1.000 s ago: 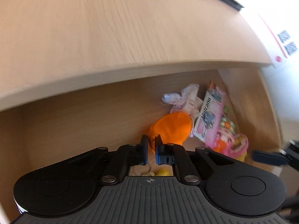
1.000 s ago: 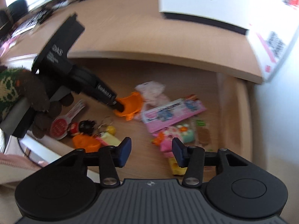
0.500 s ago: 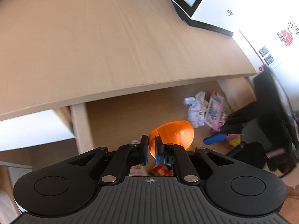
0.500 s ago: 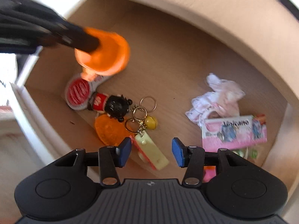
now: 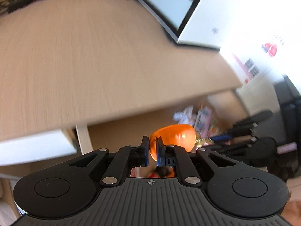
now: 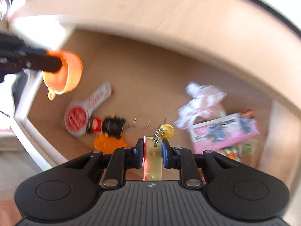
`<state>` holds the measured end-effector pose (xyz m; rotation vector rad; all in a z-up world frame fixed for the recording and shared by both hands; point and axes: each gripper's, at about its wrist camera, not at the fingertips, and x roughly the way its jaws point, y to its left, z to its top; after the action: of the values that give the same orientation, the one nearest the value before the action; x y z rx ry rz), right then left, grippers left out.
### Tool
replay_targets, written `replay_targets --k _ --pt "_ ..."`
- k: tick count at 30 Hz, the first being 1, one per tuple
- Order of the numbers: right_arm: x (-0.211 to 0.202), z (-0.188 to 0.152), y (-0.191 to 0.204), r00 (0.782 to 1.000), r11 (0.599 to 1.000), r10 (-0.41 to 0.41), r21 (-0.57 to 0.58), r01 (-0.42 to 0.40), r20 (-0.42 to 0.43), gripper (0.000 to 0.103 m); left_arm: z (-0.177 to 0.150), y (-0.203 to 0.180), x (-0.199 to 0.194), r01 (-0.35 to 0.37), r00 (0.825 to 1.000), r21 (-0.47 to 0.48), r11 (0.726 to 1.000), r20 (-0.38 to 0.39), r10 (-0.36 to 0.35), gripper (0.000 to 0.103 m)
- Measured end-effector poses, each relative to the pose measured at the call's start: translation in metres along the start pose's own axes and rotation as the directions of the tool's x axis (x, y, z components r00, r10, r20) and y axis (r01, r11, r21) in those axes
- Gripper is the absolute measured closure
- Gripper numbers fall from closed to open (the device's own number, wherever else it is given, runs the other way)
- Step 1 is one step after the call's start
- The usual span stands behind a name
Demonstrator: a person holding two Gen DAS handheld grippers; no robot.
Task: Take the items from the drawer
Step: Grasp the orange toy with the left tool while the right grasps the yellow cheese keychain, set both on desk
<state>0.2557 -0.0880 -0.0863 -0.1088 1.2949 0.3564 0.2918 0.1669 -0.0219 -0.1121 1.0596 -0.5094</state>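
The left wrist camera sits just behind its own fingers (image 5: 144,150) and looks forward and slightly down across the tabletop (image 5: 94,56), catching only the near strip of the open drawer (image 5: 122,130) under the tabletop's edge. It stands back from the drawer, outside it. The right wrist camera hangs closer, above the drawer (image 6: 150,86), and looks almost straight down onto its floor, with the tabletop edge arching over the top of the frame. Both views share the drawer's inside: the orange cup (image 5: 175,137) (image 6: 64,75) and, though blurred, what seems the pink packet (image 5: 204,118) (image 6: 223,131) by the drawer's right wall.
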Motion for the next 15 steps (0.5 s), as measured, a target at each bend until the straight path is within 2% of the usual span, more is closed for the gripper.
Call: replay_targets --k 3,6,9,13,15 --pt "-0.035 0.005 -0.013 0.994 0.997 0.013 0.07 -0.021 0.111 0.084 0.018 0.002 -0.006 0.018 0.997 -0.026 0.999 0.077 -0.016 0.094" --pt "-0.069 0.018 -0.019 0.975 0.994 0.005 0.107 -0.029 0.221 0.084 0.039 0.008 -0.002 0.009 0.988 -0.053 0.999 0.154 -0.001 0.094" --pt "-0.096 0.039 -0.028 0.944 0.992 0.008 0.116 -0.049 0.33 0.084 0.061 0.015 0.01 0.01 0.977 -0.073 0.997 0.215 0.006 0.093" --pt "-0.104 0.078 -0.034 0.9 0.994 -0.027 0.108 -0.023 0.435 0.084 0.091 0.027 0.029 0.015 0.96 -0.104 0.994 0.279 0.015 0.093" --pt "-0.094 0.095 -0.036 0.864 0.993 -0.04 0.114 -0.021 0.502 0.084 0.104 0.034 0.039 0.015 0.953 -0.121 0.993 0.301 0.022 0.09"
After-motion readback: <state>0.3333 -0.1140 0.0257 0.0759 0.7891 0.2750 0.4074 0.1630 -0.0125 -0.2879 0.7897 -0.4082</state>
